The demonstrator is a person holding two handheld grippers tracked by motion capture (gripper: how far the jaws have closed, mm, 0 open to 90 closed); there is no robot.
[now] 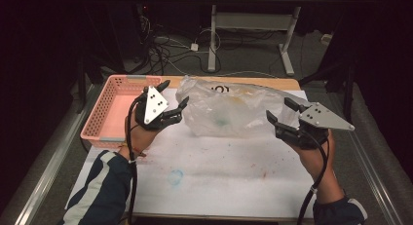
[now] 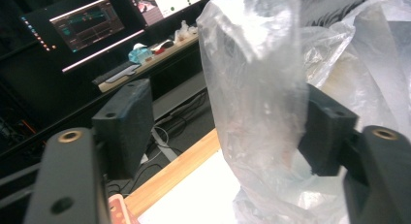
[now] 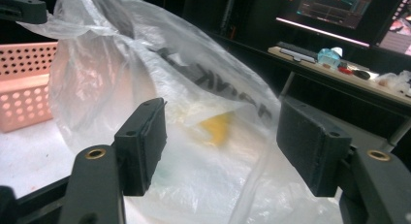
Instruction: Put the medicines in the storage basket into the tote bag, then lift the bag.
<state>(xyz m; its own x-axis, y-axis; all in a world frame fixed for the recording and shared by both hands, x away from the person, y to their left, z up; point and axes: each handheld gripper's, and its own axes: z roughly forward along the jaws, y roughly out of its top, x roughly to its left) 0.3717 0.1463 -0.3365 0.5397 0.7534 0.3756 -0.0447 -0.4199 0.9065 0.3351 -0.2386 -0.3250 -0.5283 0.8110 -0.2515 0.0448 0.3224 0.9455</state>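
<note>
A clear plastic bag [image 1: 229, 110] with black lettering lies crumpled on the white sheet at the table's middle. Something yellow [image 3: 215, 127] shows faintly through it, with a greenish patch lower down. My left gripper [image 1: 174, 93] is open at the bag's left end. In the left gripper view a raised fold of the bag [image 2: 257, 88] stands between the jaws, against the right one. My right gripper [image 1: 280, 109] is open at the bag's right end. Its jaws straddle the bag's [image 3: 145, 64] near edge without pinching it.
A pink perforated basket [image 1: 114, 108] stands empty at the table's left, just behind the left gripper. The white sheet [image 1: 219, 171] carries blue and orange stains. Beyond the wooden far edge [image 1: 272, 81] are desk legs and cables on the floor.
</note>
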